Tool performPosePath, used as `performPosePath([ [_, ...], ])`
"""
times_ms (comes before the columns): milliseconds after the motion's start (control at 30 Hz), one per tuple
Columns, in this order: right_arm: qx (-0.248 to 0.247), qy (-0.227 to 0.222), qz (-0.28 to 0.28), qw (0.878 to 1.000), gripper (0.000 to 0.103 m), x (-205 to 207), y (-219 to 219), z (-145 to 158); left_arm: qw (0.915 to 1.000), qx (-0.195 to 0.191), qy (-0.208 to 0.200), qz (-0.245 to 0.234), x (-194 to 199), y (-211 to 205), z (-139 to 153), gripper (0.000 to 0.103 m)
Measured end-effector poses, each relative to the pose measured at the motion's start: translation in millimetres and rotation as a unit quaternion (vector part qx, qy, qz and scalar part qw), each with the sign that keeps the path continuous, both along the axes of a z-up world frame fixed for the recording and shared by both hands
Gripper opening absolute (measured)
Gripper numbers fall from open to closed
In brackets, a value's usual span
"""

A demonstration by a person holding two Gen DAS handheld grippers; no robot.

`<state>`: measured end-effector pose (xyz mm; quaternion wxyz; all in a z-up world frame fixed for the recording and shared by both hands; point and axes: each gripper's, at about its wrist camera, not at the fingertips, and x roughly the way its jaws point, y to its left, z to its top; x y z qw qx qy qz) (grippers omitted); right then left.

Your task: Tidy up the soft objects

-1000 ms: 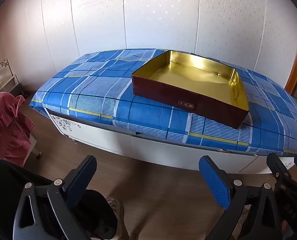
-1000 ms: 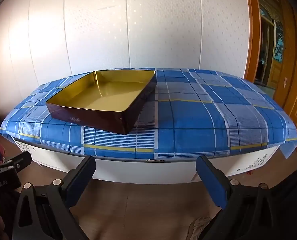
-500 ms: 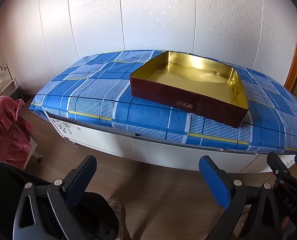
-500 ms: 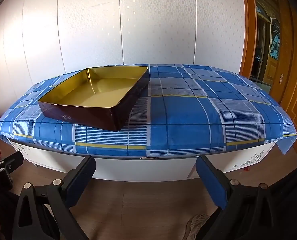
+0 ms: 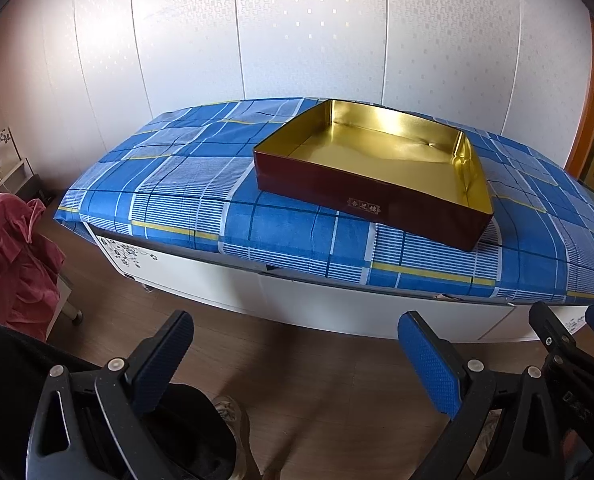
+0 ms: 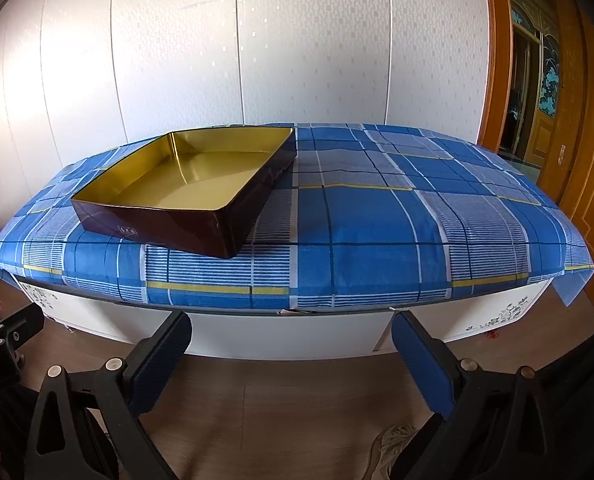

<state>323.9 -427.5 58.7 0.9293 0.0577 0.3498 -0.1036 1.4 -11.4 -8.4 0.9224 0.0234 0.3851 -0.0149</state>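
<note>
Blue plaid cloth (image 6: 357, 216); maroon tin (image 6: 169, 224), gold inside; blue-padded tongs (image 6: 291, 352).

We see a white cabinet (image 6: 281, 338) with a small floral print at its corners, draped in a blue plaid cloth (image 6: 369, 216) with yellow stripes. Behind it stands a white panelled wall (image 6: 297, 48). The wooden floor (image 6: 297, 412) runs beneath, an orange wooden door (image 6: 593, 152) stands at the right, and a white side shelf (image 5: 5, 164) stands by the left wall.
</note>
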Motion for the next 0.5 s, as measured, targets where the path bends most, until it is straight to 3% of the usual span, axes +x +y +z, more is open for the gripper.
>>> performPosePath([
  [500,0.008,0.003,-0.006,1.000,0.102,1.5,-3.9,-3.0,1.0000,0.004,0.002,-0.004,-0.1,-2.4,-0.9,0.103],
])
